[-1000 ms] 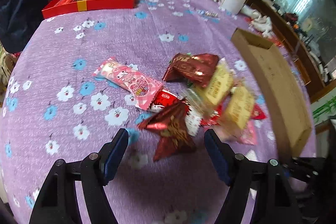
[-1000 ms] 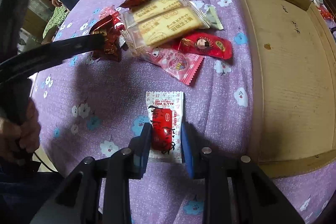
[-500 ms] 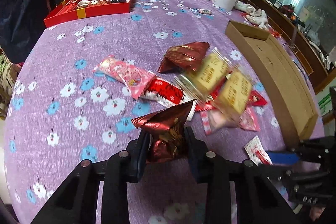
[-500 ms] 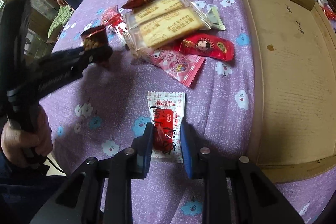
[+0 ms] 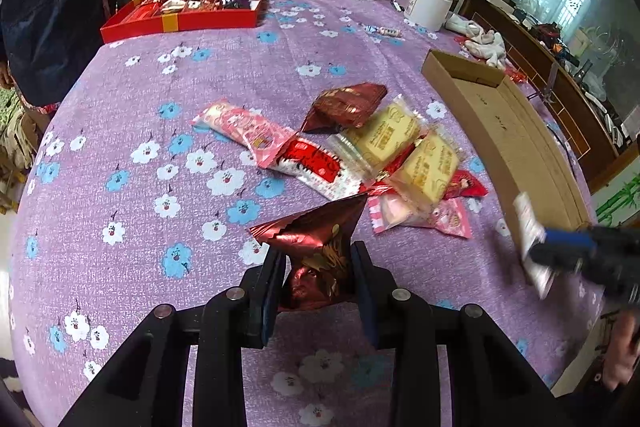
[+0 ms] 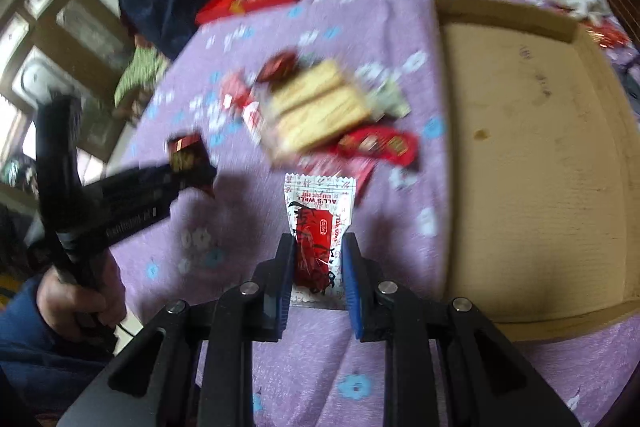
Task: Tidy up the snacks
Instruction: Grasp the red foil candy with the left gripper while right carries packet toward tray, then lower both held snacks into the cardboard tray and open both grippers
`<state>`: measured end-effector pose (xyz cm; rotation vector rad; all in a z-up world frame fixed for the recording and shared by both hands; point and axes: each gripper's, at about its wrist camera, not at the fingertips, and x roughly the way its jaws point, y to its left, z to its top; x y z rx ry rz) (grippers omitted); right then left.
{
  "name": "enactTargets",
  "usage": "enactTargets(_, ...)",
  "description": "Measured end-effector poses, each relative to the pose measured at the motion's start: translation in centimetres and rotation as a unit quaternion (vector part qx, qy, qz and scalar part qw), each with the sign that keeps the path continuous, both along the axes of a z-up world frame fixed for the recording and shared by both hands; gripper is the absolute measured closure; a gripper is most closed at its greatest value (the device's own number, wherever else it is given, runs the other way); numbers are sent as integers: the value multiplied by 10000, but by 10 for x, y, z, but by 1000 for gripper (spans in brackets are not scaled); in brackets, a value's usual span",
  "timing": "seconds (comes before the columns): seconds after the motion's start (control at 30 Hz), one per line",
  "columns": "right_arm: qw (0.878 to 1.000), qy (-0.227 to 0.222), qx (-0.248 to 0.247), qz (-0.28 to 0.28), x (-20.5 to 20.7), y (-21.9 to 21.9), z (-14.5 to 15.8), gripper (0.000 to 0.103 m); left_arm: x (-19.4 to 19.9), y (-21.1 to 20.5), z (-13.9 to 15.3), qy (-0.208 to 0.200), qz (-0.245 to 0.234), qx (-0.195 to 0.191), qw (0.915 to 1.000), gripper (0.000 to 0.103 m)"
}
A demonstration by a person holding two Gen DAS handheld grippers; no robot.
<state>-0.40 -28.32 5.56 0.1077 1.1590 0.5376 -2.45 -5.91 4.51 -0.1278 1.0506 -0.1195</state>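
Observation:
My left gripper [image 5: 318,263] is shut on a dark red foil snack packet [image 5: 316,227] and holds it just above the purple flowered tablecloth [image 5: 120,147]. My right gripper [image 6: 316,261] is shut on a white-and-red sachet [image 6: 320,205], lifted off the cloth next to the open cardboard tray [image 6: 520,147]. The left wrist view shows the right gripper [image 5: 556,251] with its sachet [image 5: 528,223] beside the tray's near end [image 5: 480,115]. A pile of loose snacks lies between: yellow biscuit packs [image 5: 400,143], a pink packet [image 5: 244,127], another dark red packet [image 5: 348,105].
A red gift box [image 5: 180,23] full of sweets sits at the far left of the table, with a person in dark clothes [image 5: 48,7] behind it. A white jar [image 5: 428,3] and white cloths [image 5: 484,43] stand beyond the tray. A sofa runs along the back.
My left gripper closed on the dark red packet and raised it off the cloth. My right gripper, holding the sachet throughout, rose from the table; its view is now blurred.

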Motion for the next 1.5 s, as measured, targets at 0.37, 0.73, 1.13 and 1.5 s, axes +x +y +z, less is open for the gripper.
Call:
enactTargets(0.37,9904,178,-387,-1312,19,-91,-31,81,5,-32,22,-228,-298,89,9993,69)
enactTargets(0.73,9921,498,-348,-1095,-25,-101,-40,81,20,-80,38,-344,-807,46,9961,69)
enactTargets(1.13,9927,147,-266,-1167,18,-130,8,81,62,-145,61,-434,-1354,-47,9898,69)
enactTargets(1.5,9888,329,-315,-1418,110,-147,1,81,130,-217,45,-115,-1592,-88,9871,69)
